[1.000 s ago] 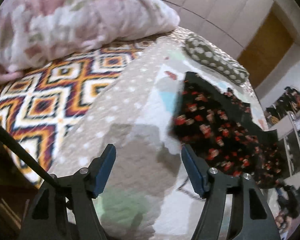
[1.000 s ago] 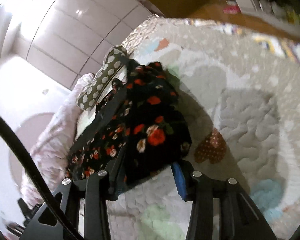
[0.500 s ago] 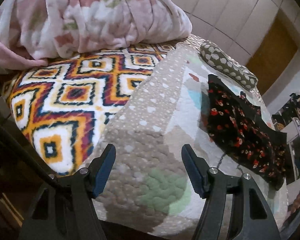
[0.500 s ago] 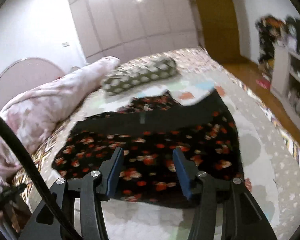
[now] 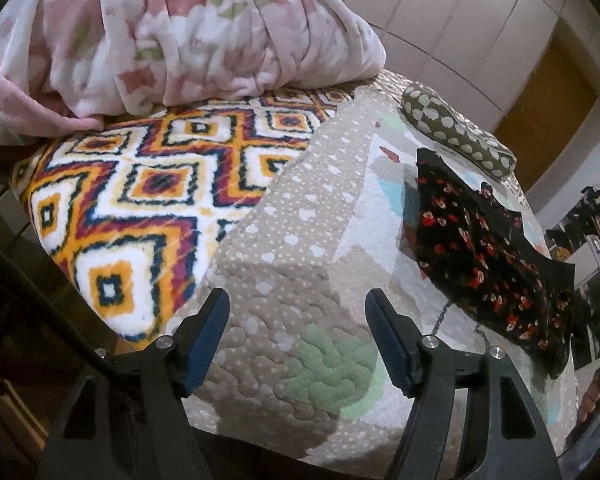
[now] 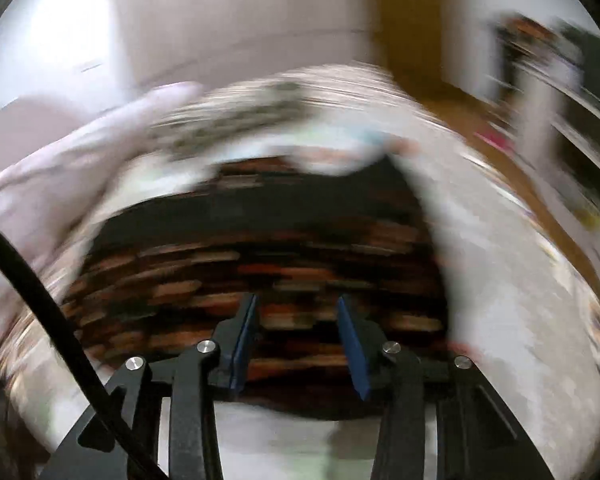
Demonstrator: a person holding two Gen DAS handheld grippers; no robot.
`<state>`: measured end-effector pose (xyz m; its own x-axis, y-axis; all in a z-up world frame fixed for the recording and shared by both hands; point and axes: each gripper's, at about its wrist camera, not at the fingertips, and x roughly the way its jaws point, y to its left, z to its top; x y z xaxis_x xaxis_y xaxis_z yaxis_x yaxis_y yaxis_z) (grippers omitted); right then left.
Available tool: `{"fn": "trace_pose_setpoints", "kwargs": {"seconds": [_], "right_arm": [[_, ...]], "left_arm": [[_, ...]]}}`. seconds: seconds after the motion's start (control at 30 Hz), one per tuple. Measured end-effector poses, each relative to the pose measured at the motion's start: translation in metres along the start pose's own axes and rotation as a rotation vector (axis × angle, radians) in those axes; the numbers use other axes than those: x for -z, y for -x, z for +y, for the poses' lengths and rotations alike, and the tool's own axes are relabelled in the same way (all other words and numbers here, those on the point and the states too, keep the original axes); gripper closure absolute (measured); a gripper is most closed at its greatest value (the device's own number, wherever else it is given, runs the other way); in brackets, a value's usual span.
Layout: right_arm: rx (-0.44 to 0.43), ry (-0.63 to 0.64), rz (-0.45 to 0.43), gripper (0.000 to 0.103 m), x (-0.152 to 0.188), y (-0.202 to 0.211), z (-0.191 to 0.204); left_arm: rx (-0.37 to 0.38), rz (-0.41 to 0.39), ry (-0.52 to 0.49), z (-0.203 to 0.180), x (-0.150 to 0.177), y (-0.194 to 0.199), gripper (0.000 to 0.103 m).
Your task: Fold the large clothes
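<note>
Bed (image 5: pixel 300 240): a dotted quilt covers it.
Pink blanket (image 5: pixel 180 28): piled at the far end.
Flowered black cloth (image 5: pixel 484 256): lies flat on the quilt, right of the left tongs.
Left tongs (image 5: pixel 298 330): spread wide, holding nothing.
Right tongs (image 6: pixel 296 340): closing above the blurry cloth, not pinching it.
</note>
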<state>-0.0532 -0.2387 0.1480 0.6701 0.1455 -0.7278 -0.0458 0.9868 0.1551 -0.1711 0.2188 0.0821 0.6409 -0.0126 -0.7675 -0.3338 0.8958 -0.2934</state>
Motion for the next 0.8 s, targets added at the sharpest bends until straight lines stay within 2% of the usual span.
{"fn": "trace_pose_setpoints", "kwargs": {"seconds": [0.13, 0.23, 0.37, 0.43, 0.5, 0.57, 0.6, 0.67, 0.73, 0.77, 0.8], "right_arm": [[-0.284, 0.232, 0.066, 0.058, 0.012, -0.013, 0.108], [-0.332, 0.434, 0.094, 0.058, 0.035, -0.030, 0.185], [-0.289, 0.685, 0.081, 0.054, 0.059, -0.054, 0.253], [-0.220, 0.853, 0.042, 0.052, 0.077, -0.072, 0.278], [-0.138, 0.992, 0.003, 0.054, 0.089, -0.091, 0.291], [-0.022, 1.110, -0.040, 0.093, 0.100, -0.113, 0.300], [0.033, 1.150, -0.040, 0.097, 0.101, -0.122, 0.297], [-0.011, 1.082, -0.010, 0.098, 0.086, -0.123, 0.289], [-0.182, 0.836, 0.077, 0.098, 0.048, -0.109, 0.272], [-0.312, 0.669, 0.122, 0.098, 0.024, -0.099, 0.257], [-0.402, 0.549, 0.146, 0.099, 0.008, -0.095, 0.244]], "left_arm": [[0.002, 0.009, -0.003, 0.004, 0.005, -0.001, 0.034], [-0.008, 0.006, 0.018, 0.017, 0.006, 0.000, 0.034], [-0.021, 0.007, 0.061, 0.036, 0.009, -0.001, 0.034], [-0.025, 0.010, 0.081, 0.045, 0.010, -0.003, 0.034], [-0.025, 0.015, 0.097, 0.052, 0.011, -0.005, 0.034], [-0.023, 0.019, 0.106, 0.056, 0.012, -0.007, 0.034], [-0.021, 0.020, 0.107, 0.058, 0.013, -0.008, 0.034], [-0.018, 0.020, 0.107, 0.060, 0.013, -0.009, 0.034], [-0.017, 0.023, 0.108, 0.061, 0.013, -0.011, 0.034], [-0.015, 0.025, 0.110, 0.061, 0.013, -0.013, 0.034], [-0.009, 0.031, 0.115, 0.062, 0.013, -0.015, 0.034]]}}
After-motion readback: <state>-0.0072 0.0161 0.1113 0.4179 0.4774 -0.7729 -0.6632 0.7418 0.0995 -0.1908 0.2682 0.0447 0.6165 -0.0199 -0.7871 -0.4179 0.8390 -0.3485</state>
